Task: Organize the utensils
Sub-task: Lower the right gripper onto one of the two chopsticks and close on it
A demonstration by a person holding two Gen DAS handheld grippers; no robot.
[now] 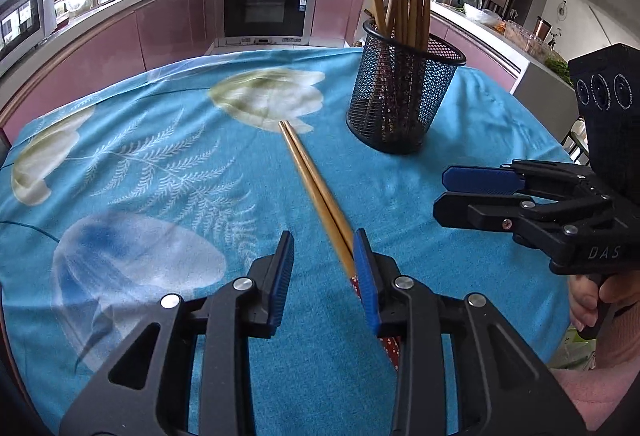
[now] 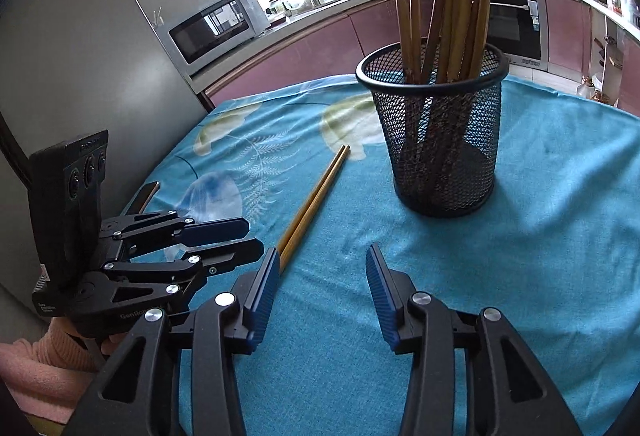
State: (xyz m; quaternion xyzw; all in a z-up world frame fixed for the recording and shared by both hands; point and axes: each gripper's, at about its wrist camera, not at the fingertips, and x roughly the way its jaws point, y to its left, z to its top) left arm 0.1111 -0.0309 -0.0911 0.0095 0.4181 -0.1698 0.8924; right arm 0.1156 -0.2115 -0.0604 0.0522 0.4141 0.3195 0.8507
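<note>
A pair of wooden chopsticks [image 1: 312, 180] lies on the blue floral tablecloth [image 1: 160, 176], near end by my left gripper's right finger. My left gripper [image 1: 322, 256] is open around that end, close above the cloth. A black mesh holder [image 1: 404, 96] with several chopsticks stands behind on the right. My right gripper [image 2: 322, 268] is open and empty, low over the cloth; it shows in the left wrist view [image 1: 452, 188]. In the right wrist view the chopsticks [image 2: 316, 196] lie left of the holder [image 2: 440, 140], and my left gripper [image 2: 248, 234] is at the left.
The table's round edge [image 1: 100, 92] curves behind. Beyond it are pink kitchen cabinets, an oven [image 1: 266, 4] and a microwave [image 2: 216, 24]. A grey fridge [image 2: 80, 56] stands left of the table. A phone [image 2: 148, 192] lies near the table's left edge.
</note>
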